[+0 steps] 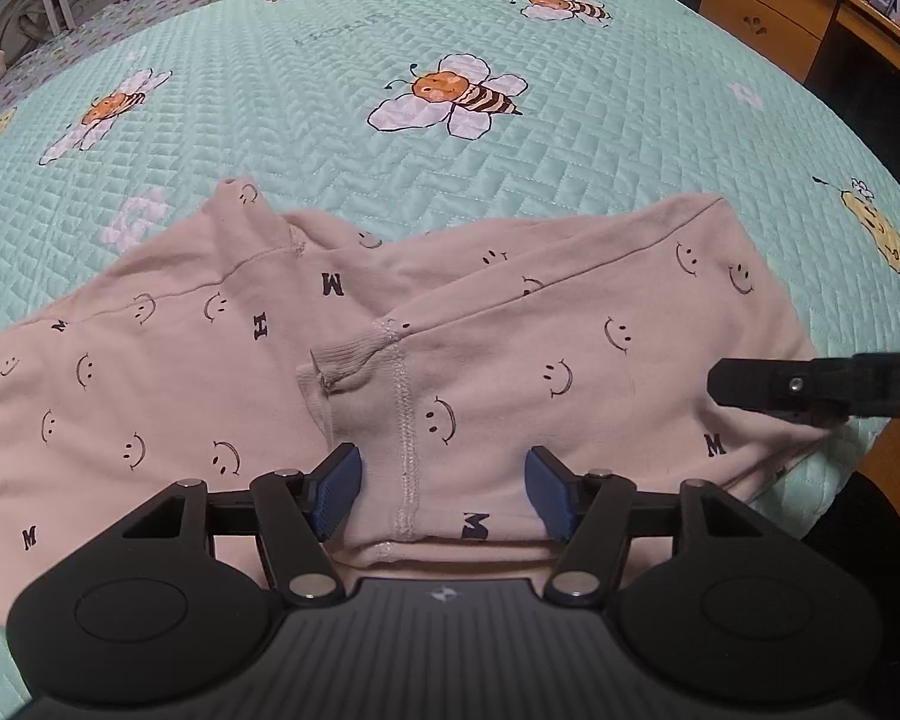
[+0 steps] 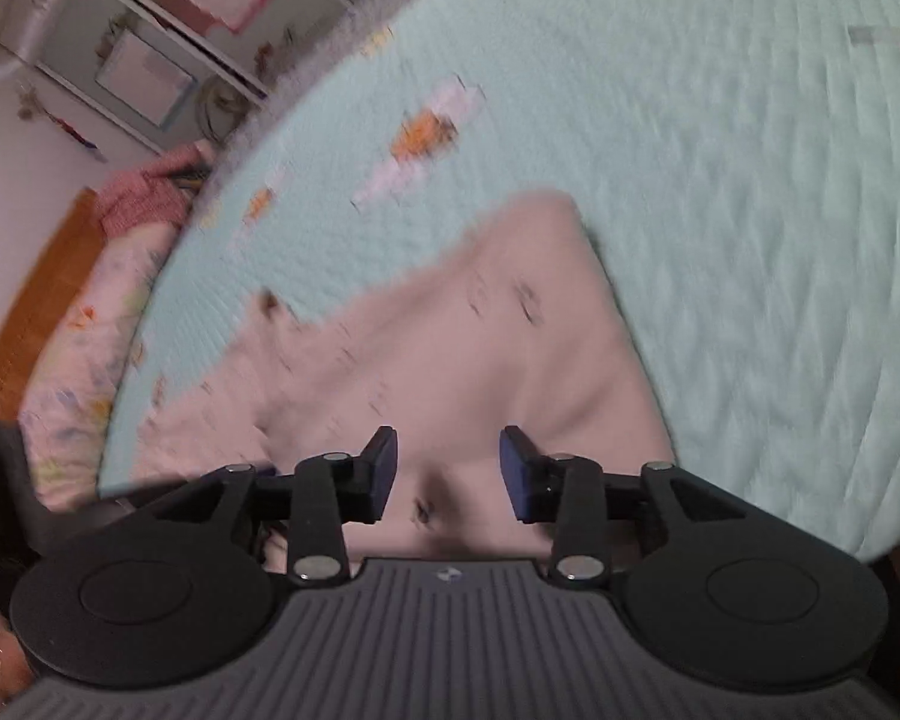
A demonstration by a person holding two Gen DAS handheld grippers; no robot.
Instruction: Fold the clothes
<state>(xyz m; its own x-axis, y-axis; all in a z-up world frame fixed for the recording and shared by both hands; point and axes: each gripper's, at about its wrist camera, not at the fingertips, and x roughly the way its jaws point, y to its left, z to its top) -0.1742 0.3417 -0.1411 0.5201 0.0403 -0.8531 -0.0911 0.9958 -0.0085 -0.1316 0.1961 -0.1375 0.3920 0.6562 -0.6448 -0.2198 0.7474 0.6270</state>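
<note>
A pale pink garment printed with smiley faces and letters lies crumpled on the bed, with a ribbed cuff and a stitched seam turned up in its middle. My left gripper is open, its blue pads on either side of the seam at the garment's near edge. In the left wrist view the right gripper's finger reaches in from the right over the garment's right part. In the right wrist view, which is blurred, my right gripper is open just above the pink garment.
The bed has a mint quilted cover with bee prints. A wooden desk with drawers stands at the far right. Shelves and a pink pile lie beyond the bed's left side.
</note>
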